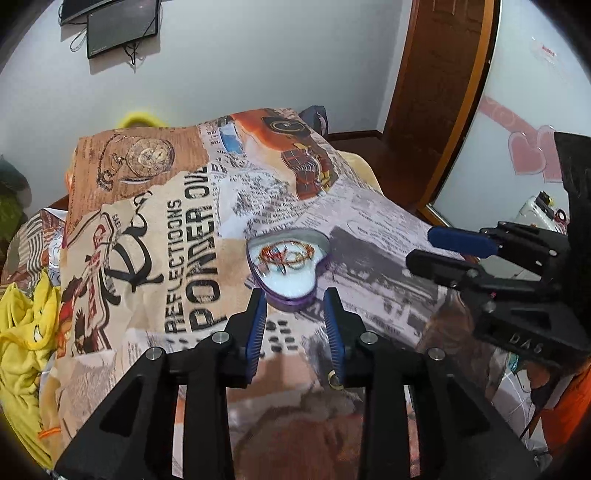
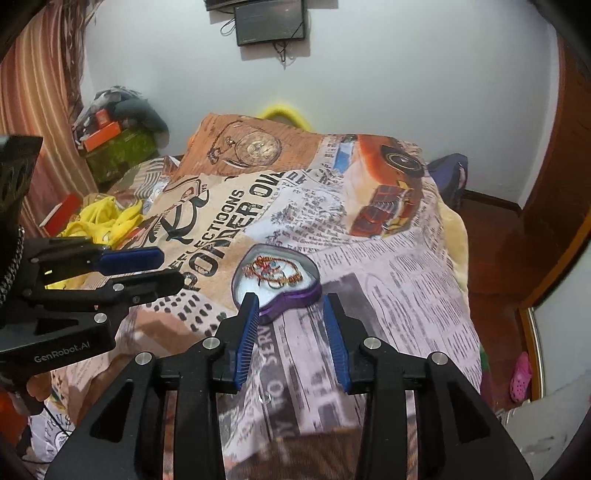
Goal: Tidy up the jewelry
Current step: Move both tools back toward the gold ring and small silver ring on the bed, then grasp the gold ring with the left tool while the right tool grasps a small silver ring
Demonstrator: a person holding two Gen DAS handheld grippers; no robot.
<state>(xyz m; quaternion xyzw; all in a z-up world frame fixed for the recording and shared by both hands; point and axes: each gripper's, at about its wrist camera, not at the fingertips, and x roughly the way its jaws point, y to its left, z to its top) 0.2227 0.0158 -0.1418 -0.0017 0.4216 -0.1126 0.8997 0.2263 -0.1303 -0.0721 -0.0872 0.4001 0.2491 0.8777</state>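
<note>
My left gripper point(image 1: 295, 325) hangs with its jaws spread wide and nothing in them, and my right gripper point(image 2: 291, 328) is the same. A small gold ring point(image 1: 334, 380) lies on the printed bedspread point(image 1: 177, 229) by my left gripper's right finger. Just ahead sits the purple heart-shaped tin point(image 2: 291, 295), bangles point(image 2: 275, 275) tangled inside it. Yellow clothes point(image 2: 103, 218) are heaped to the left; a dark screen point(image 2: 271, 22) hangs on the far wall.
</note>
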